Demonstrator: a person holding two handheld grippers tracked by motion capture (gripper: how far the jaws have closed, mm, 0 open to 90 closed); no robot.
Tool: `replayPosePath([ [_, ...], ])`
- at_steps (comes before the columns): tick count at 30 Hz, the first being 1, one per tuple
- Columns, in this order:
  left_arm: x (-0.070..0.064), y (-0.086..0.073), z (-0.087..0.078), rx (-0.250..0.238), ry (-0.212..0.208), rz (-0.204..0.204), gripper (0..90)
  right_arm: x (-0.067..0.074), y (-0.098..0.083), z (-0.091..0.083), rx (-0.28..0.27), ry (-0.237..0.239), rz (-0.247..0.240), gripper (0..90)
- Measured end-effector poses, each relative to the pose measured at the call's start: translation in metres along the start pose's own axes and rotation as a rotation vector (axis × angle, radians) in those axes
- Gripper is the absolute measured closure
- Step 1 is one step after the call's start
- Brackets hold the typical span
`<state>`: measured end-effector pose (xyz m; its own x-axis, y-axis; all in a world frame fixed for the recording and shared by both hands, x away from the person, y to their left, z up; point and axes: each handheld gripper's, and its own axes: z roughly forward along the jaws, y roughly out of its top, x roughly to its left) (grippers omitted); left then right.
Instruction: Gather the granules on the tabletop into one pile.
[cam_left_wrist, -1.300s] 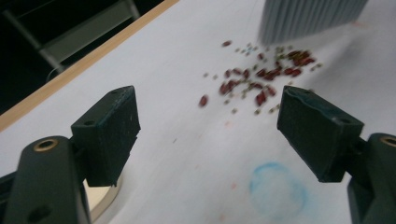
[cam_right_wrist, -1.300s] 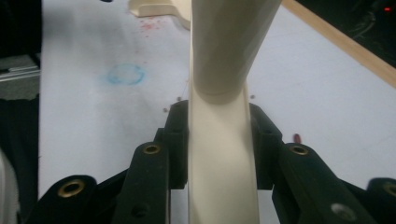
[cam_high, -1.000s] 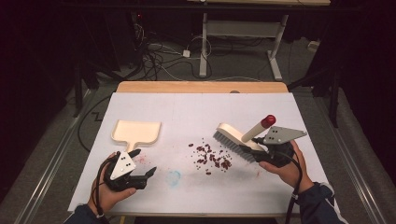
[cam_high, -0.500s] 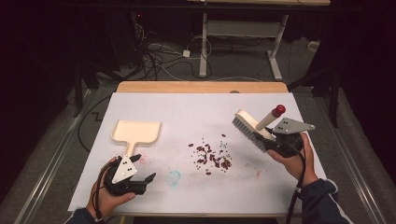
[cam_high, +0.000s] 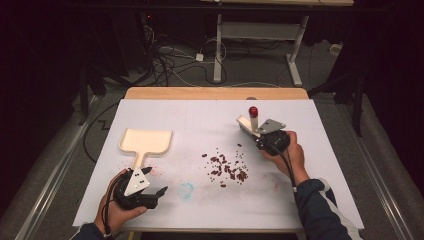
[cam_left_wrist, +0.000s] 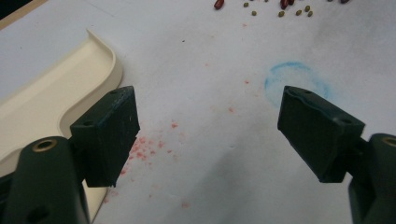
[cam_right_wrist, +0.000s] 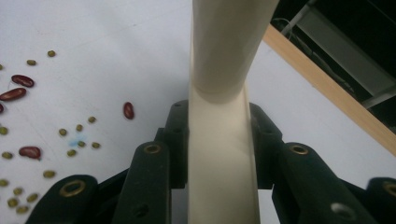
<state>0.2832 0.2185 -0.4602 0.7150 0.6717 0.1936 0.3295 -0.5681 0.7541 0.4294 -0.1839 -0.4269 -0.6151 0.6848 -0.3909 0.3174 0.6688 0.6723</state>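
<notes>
Nearest, the left hand-held gripper (cam_high: 152, 192) is held low over the counter (cam_high: 320, 200) with jaws spread and empty, the cream dustpan (cam_high: 146, 141) lying just beyond with its handle pointing back at it, while farther right the right hand-held gripper (cam_high: 260, 137) is pinched on the brush (cam_high: 248, 122) past the beans (cam_high: 227, 167)

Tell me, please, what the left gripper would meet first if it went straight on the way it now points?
Probably the bare table first: the open left gripper looks down at white surface between its jaws. The dustpan lies just off to one side, and the scattered beans lie farther ahead, though depth is hard to judge.
</notes>
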Motion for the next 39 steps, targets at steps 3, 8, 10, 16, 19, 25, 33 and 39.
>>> replayPosePath([
  [3, -0.002, 0.000, 0.001, 0.007, -0.004, -0.005, 19.9, 0.017, 0.009, 0.005, 0.030, -0.005, -0.025, 67.7],
  [8, -0.004, -0.002, -0.001, 0.015, 0.004, 0.003, 19.9, 0.042, 0.016, 0.008, 0.053, 0.012, -0.088, 67.5],
  [10, -0.005, -0.002, -0.003, 0.011, 0.015, 0.007, 19.9, 0.054, 0.020, 0.006, 0.046, 0.033, -0.100, 67.5],
  [16, -0.006, -0.001, -0.005, 0.004, 0.017, 0.019, 19.9, 0.078, 0.023, -0.006, 0.011, 0.121, -0.141, 67.4],
  [19, -0.005, 0.000, -0.005, 0.001, 0.012, 0.018, 19.9, 0.084, 0.022, -0.016, -0.002, 0.155, -0.161, 67.4],
  [25, -0.007, 0.002, -0.006, -0.012, 0.007, 0.024, 19.9, 0.083, 0.022, -0.032, -0.023, 0.178, -0.178, 67.7],
  [33, -0.007, 0.002, -0.004, -0.010, 0.000, 0.016, 19.9, 0.061, 0.028, -0.035, -0.081, 0.152, -0.172, 67.7],
  [39, -0.005, 0.002, -0.001, -0.008, 0.004, 0.021, 19.9, 0.046, 0.038, -0.007, -0.158, 0.162, -0.222, 67.7],
])
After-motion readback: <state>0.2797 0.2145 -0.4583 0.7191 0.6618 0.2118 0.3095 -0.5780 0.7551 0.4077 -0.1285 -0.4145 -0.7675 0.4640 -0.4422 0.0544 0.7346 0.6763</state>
